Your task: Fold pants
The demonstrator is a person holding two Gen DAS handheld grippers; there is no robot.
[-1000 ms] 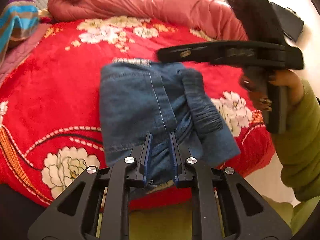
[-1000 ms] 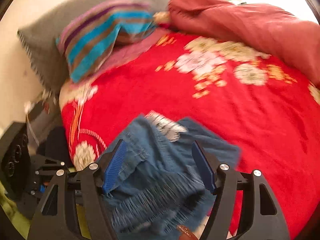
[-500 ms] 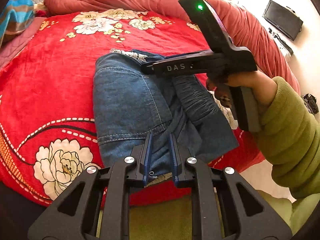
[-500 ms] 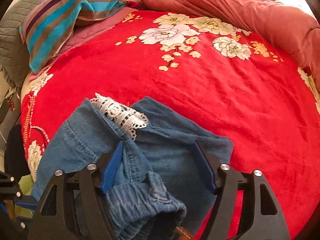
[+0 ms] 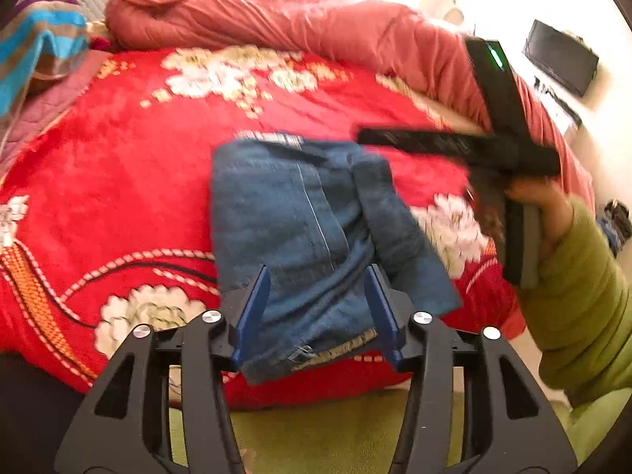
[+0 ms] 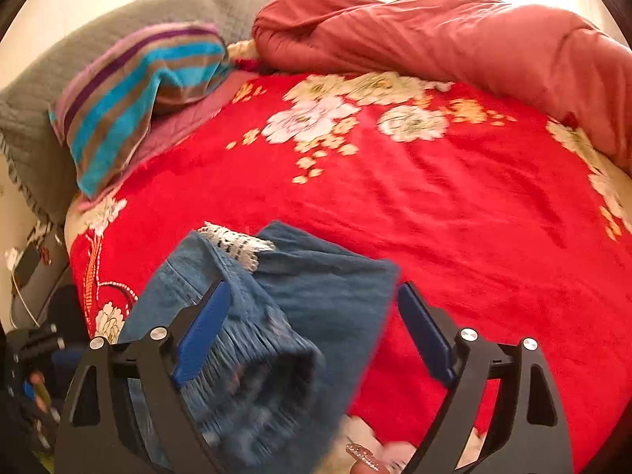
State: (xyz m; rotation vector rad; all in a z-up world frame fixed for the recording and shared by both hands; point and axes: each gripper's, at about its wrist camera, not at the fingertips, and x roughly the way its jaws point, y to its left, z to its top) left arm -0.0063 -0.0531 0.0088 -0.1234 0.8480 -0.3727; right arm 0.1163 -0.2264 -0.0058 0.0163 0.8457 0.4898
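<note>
Since both grippers stand spread and empty, the fold looks finished and the step is a clean retreat:
Left gripper [image 5: 318,308]: jaws wide apart, straddling the pants' near end without pinching; lift straight off so no layer drags.
Pants [image 5: 312,229]: folded denim bundle at the near edge of the bed [image 5: 118,181], one end overhanging.
Right gripper [image 6: 312,331]: fingers parted, holding nothing, above the pants' elastic waistband; withdraw without catching it.
</note>
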